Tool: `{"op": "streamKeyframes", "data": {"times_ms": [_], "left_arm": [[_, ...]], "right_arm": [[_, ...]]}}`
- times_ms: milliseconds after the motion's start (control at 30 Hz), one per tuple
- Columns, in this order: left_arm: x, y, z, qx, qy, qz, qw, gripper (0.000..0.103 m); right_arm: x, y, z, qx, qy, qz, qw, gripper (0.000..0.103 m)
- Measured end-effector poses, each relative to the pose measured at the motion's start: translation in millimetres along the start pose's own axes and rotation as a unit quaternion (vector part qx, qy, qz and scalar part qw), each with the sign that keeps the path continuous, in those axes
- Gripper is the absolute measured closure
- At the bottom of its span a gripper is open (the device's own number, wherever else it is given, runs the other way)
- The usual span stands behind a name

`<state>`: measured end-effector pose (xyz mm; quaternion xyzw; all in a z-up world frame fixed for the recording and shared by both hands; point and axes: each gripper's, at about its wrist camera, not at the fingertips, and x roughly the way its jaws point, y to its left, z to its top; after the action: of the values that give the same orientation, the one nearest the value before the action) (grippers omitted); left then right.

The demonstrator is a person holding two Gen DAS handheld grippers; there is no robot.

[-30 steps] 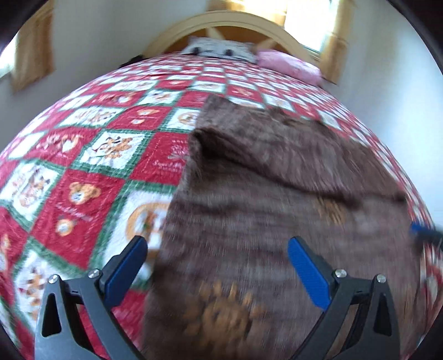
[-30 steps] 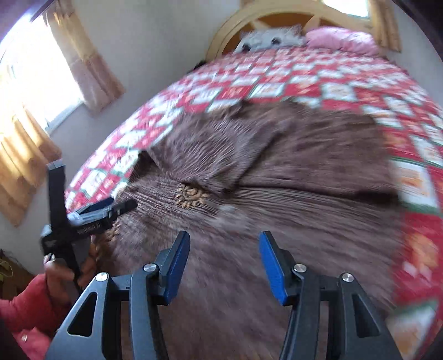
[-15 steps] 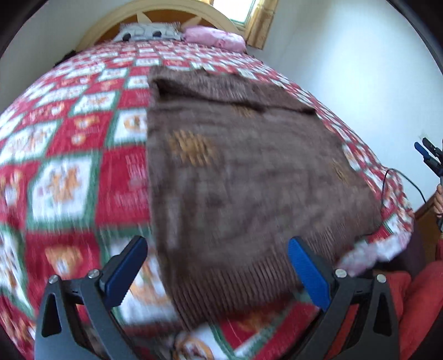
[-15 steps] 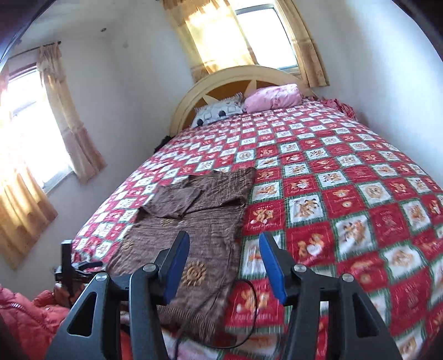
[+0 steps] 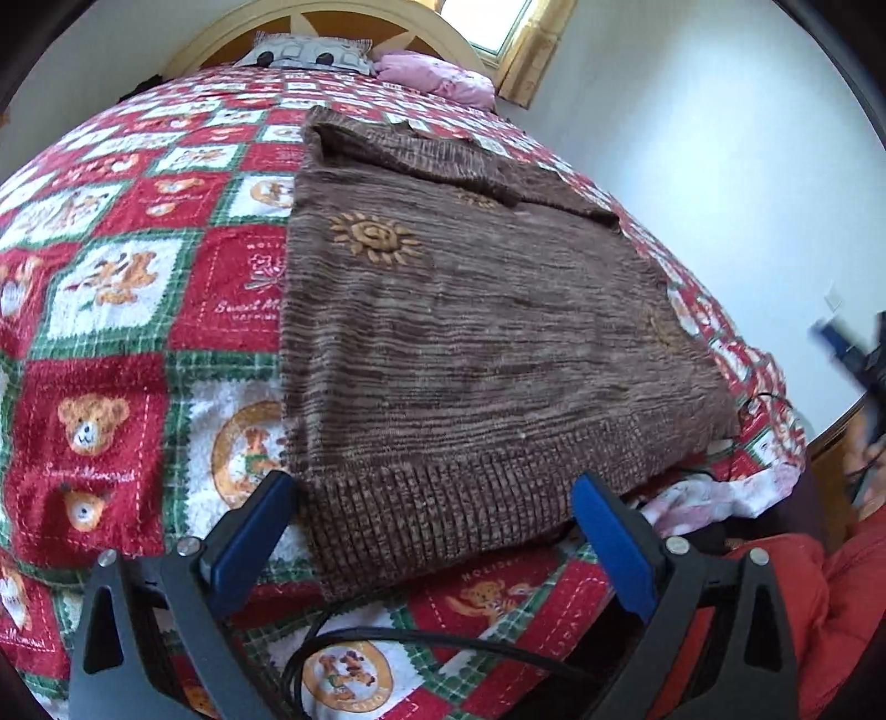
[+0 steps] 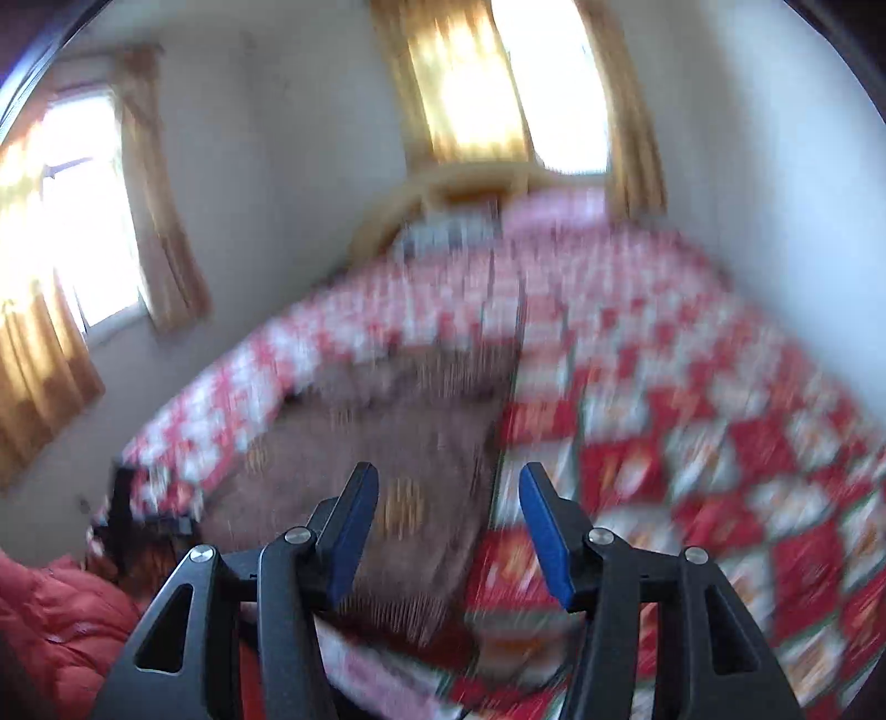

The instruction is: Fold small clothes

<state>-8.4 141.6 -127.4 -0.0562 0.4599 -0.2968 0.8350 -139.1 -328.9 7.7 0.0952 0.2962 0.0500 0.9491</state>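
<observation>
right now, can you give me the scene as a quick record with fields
garment: brown knit sweater, lying flat, ribbed hem nearest the camera
surface: red, white and green teddy-bear quilt on a bed
left gripper: open, empty, fingers either side of the hem, not touching it
right gripper: open, empty, view blurred
cable: black cable on the quilt below the hem
pillows: grey pillow, pink pillow

Ahead of my left gripper (image 5: 426, 515): sweater hem (image 5: 437, 515) between its parted fingers, black cable (image 5: 421, 642) underneath, bare quilt (image 5: 111, 354) leftward.
</observation>
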Motion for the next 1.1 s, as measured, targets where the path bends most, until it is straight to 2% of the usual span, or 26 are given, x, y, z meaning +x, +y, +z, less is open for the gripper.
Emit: {"op": "streamKeyframes", "data": {"times_ms": [33,133,233,333,467,567,633,767,800,867,900,933,967,1000,1100], "left_arm": [[-2,3,0,-0.005,0.001,-0.003,1.0,0.007],[-5,13,-1,-0.025,-0.001,-0.022,0.9994,0.013],[-6,20,0,-0.045,-0.009,-0.033,0.9984,0.02],[-6,19,1,-0.041,-0.005,-0.027,0.9988,0.026],[-6,24,3,-0.05,-0.005,-0.029,0.9983,0.028],[-3,25,7,-0.067,-0.015,-0.028,0.9972,0.022],[-2,24,7,-0.07,-0.018,-0.03,0.9969,0.012],[4,11,7,-0.058,-0.027,-0.02,0.9978,0.007],[5,11,6,-0.057,-0.029,-0.021,0.9977,0.01],[7,10,7,-0.06,-0.026,-0.024,0.9975,0.033],[8,10,7,-0.062,-0.021,-0.018,0.9977,0.055],[8,11,8,-0.064,-0.018,0.001,0.9978,0.074],[8,14,8,-0.071,-0.016,0.012,0.9973,0.081],[8,18,7,-0.079,-0.014,0.012,0.9967,0.093],[8,30,8,-0.127,0.0,-0.027,0.9915,0.092]], "right_arm": [[23,0,-10,0.012,0.034,0.009,0.999,0.049],[69,-1,-35,0.044,0.102,0.046,0.993,0.049],[95,1,-55,0.039,0.15,0.041,0.987,0.049],[101,0,-65,0.049,0.154,0.048,0.986,0.049],[109,-5,-72,0.048,0.158,0.028,0.986,0.049],[113,-2,-77,0.055,0.164,0.04,0.984,0.049],[114,3,-76,0.049,0.169,0.044,0.983,0.049],[116,8,-78,0.045,0.173,0.051,0.982,0.049],[116,8,-78,0.046,0.171,0.051,0.983,0.049],[118,7,-78,0.049,0.169,0.05,0.983,0.052],[118,7,-78,0.049,0.17,0.045,0.983,0.054],[119,8,-77,0.046,0.171,0.042,0.983,0.062],[121,9,-77,0.04,0.175,0.041,0.983,0.071],[123,10,-78,0.036,0.182,0.039,0.982,0.089],[125,6,-78,0.049,0.183,0.046,0.981,0.092]]}}
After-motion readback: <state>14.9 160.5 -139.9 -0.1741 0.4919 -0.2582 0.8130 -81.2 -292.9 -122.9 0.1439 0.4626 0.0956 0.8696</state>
